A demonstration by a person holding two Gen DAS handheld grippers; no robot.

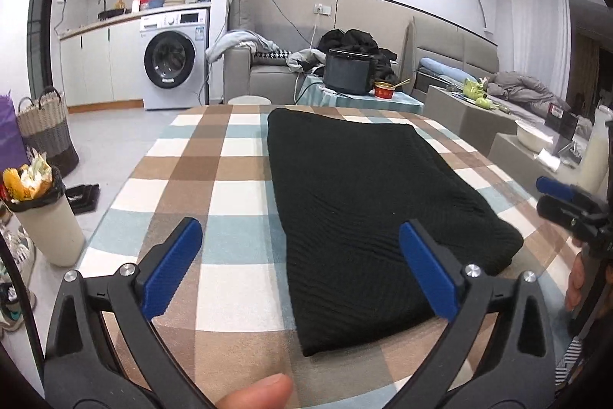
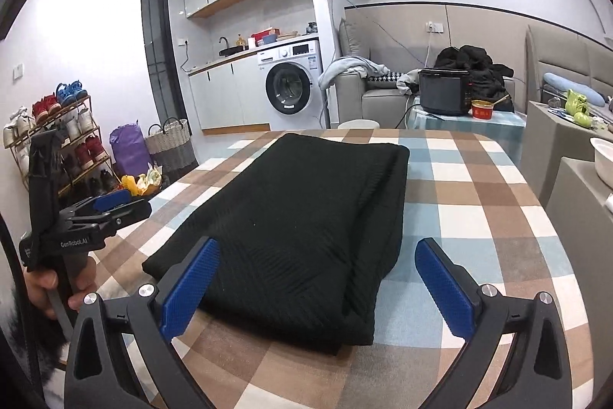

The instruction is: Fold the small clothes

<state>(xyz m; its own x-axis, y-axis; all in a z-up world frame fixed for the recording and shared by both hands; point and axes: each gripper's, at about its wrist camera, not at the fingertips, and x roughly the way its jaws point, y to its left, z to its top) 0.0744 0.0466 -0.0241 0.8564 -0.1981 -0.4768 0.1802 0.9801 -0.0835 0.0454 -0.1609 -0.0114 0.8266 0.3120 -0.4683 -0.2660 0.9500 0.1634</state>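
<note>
A black knitted garment (image 1: 364, 213) lies folded into a long rectangle on the checked tablecloth (image 1: 214, 194). My left gripper (image 1: 300, 240) hovers open above its near left edge, nothing between the blue pads. In the right wrist view the same black garment (image 2: 299, 225) lies flat, and my right gripper (image 2: 318, 255) stands open over its near end, touching nothing. The right gripper (image 1: 563, 202) shows at the right edge of the left wrist view. The left gripper (image 2: 103, 207) appears at the left of the right wrist view, held by a hand.
A bin (image 1: 42, 213) stuffed with rubbish stands left of the table, with a woven basket (image 1: 46, 129) behind it. A shoe rack (image 2: 65, 148) lines the left wall. A dark cooker (image 1: 348, 71) and red bowl (image 1: 384, 89) sit on a side table beyond. Low grey cabinets (image 1: 471, 125) flank the right.
</note>
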